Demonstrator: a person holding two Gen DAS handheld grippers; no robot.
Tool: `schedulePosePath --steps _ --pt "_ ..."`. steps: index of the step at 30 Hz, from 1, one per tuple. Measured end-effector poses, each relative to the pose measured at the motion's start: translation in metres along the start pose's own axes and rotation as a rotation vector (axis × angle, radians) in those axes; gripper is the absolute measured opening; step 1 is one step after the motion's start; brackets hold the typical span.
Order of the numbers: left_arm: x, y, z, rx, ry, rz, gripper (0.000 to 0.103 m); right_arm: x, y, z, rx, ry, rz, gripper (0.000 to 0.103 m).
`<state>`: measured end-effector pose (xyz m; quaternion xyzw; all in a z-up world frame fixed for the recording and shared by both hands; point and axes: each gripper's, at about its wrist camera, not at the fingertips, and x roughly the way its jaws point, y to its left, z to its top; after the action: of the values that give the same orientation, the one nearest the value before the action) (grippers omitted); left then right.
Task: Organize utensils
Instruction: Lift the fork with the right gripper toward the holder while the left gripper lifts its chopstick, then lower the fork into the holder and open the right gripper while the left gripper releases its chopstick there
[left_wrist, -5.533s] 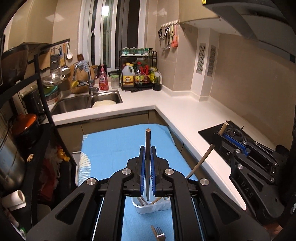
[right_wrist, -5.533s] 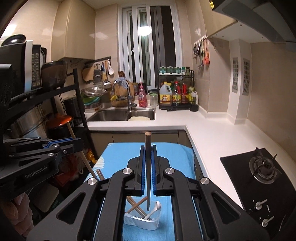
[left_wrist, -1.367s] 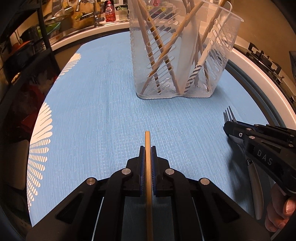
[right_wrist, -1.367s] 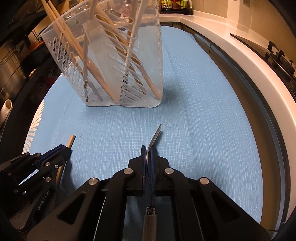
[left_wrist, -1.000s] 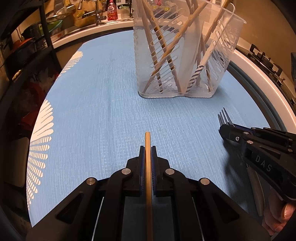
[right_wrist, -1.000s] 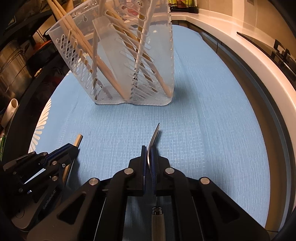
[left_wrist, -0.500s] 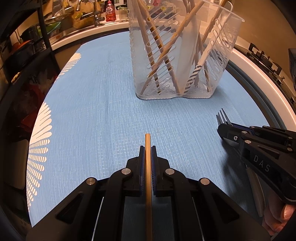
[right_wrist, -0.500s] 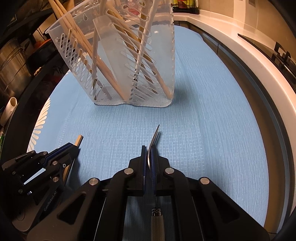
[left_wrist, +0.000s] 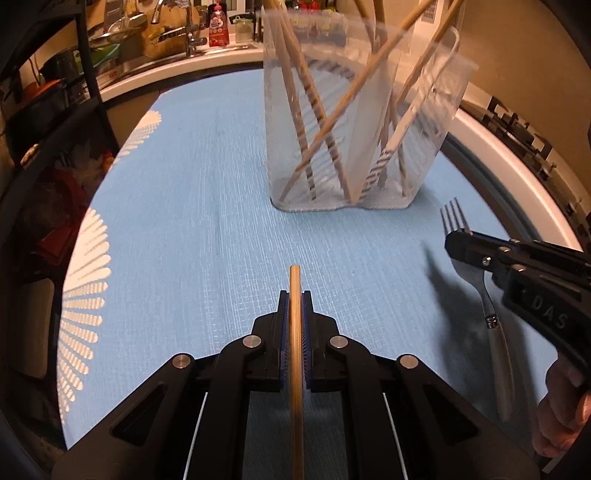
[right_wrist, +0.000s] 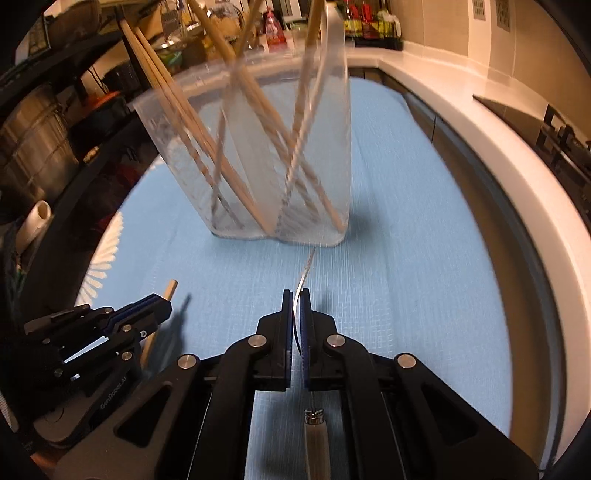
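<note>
Ahead of both sets of fingers I see the clear slotted holder (left_wrist: 364, 122) standing on the blue-covered surface (left_wrist: 207, 221), light and likely to tip if bumped. My right gripper (right_wrist: 296, 295) is clamped on the fork (left_wrist: 455, 221) at its slick, stiff metal neck. My left gripper (left_wrist: 295, 295) pinches a light, rigid chopstick (left_wrist: 295, 280) near its tip.

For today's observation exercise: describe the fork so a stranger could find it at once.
Start at the blue woven mat, then the clear slotted plastic holder of wooden chopsticks. In front, the right gripper pinches a silver four-tined fork with a pale handle, the only metal utensil.
</note>
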<state>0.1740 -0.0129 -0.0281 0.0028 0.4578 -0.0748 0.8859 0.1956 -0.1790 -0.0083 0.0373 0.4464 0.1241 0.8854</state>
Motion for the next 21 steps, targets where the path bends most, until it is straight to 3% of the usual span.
schedulePosePath --steps 9,21 --pt "-0.076 -0.003 0.033 0.007 -0.114 -0.067 0.006 -0.082 0.004 0.043 -0.040 -0.144 0.034 0.004" --pt "-0.153 -0.005 0.087 0.015 -0.269 -0.081 0.006 -0.153 0.010 0.092 -0.071 -0.274 0.063 0.002"
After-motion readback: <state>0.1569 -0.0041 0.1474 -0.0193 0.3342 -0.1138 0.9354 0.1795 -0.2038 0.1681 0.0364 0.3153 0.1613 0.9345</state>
